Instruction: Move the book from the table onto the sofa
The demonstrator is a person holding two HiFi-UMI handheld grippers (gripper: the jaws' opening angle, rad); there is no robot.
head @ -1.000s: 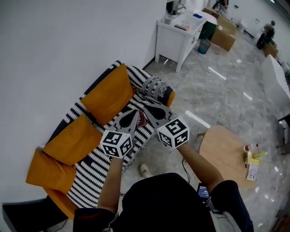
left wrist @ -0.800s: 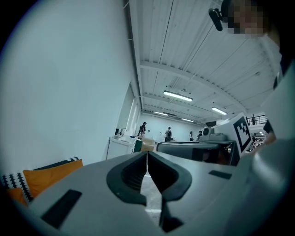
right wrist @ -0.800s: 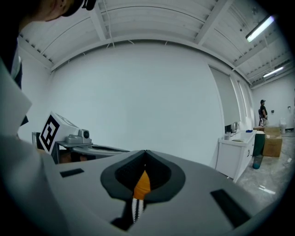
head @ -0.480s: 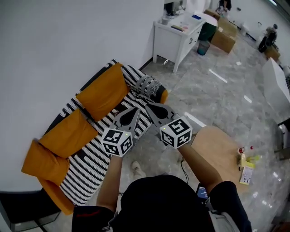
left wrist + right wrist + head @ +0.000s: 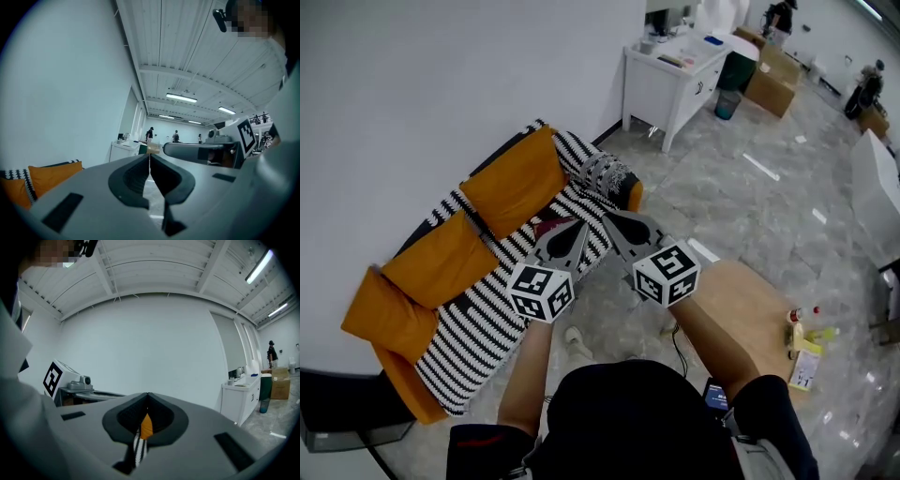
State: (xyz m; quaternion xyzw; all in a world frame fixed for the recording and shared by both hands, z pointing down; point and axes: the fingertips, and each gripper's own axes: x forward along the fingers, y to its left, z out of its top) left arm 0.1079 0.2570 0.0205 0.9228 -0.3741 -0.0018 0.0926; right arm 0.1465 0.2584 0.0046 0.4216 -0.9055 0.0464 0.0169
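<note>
The book (image 5: 549, 225) lies on the sofa (image 5: 483, 323), on the striped seat just in front of the orange back cushion (image 5: 516, 183) toward the sofa's far end; only a small dark-red patch of it shows in the head view, and the rest I cannot make out. My left hand-held gripper (image 5: 579, 228) hangs over the seat's front edge with its tip just beside that patch, on the side nearer the sofa's front edge, and I cannot tell whether it touches the book. My right hand-held gripper (image 5: 607, 218) sits close alongside the left one, its tip over the same stretch of seat, a little further from the book. In the left gripper view the left hand-held gripper (image 5: 149, 157) has its jaws pressed together with nothing between them. In the right gripper view the right hand-held gripper (image 5: 147, 397) is likewise pressed together and holds nothing; below the tips a sliver of orange cushion and striped cover shows through. The round wooden table (image 5: 750, 309) stands on the floor (image 5: 741, 197) on the right, well apart from the book
</note>
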